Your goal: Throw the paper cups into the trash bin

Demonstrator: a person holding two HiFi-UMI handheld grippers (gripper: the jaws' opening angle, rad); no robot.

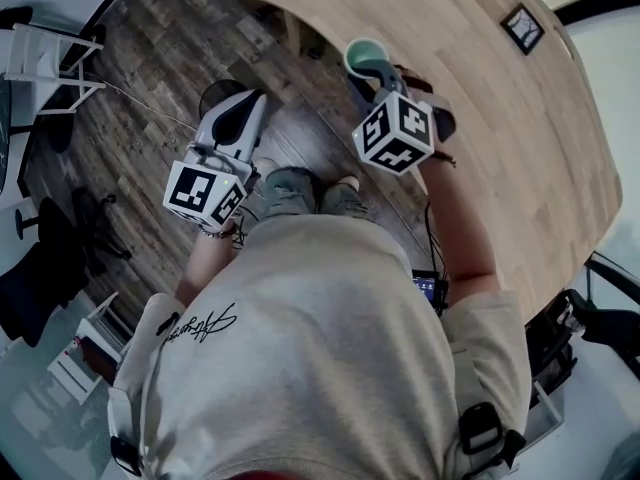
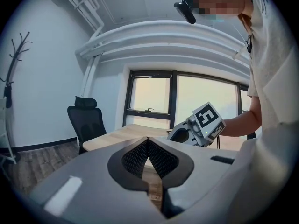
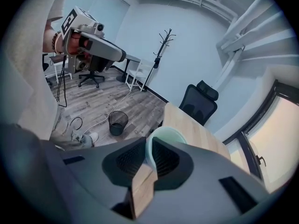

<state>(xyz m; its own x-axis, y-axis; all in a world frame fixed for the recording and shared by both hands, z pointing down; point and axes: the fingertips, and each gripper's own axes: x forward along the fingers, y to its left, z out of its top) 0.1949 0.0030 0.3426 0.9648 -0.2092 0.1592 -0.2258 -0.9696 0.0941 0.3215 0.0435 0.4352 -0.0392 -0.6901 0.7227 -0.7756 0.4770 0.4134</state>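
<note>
A pale green paper cup (image 1: 365,56) hangs off the edge of the wooden table (image 1: 500,118), and my right gripper (image 1: 378,76) is shut on its wall. In the right gripper view the cup (image 3: 169,135) has its rim pinched between the pads of the right gripper (image 3: 149,155). A black mesh trash bin (image 3: 118,122) stands on the floor below and to the left; in the head view the bin (image 1: 218,96) is partly hidden behind my left gripper (image 1: 252,103). The left gripper (image 2: 147,140) is shut with nothing in it.
A black office chair (image 3: 201,104) stands at the table's far end. A coat rack (image 3: 161,41) and a white chair (image 3: 135,78) line the wall. Cables (image 3: 74,122) lie on the wood floor near the bin. My shoes (image 1: 300,183) are between the grippers.
</note>
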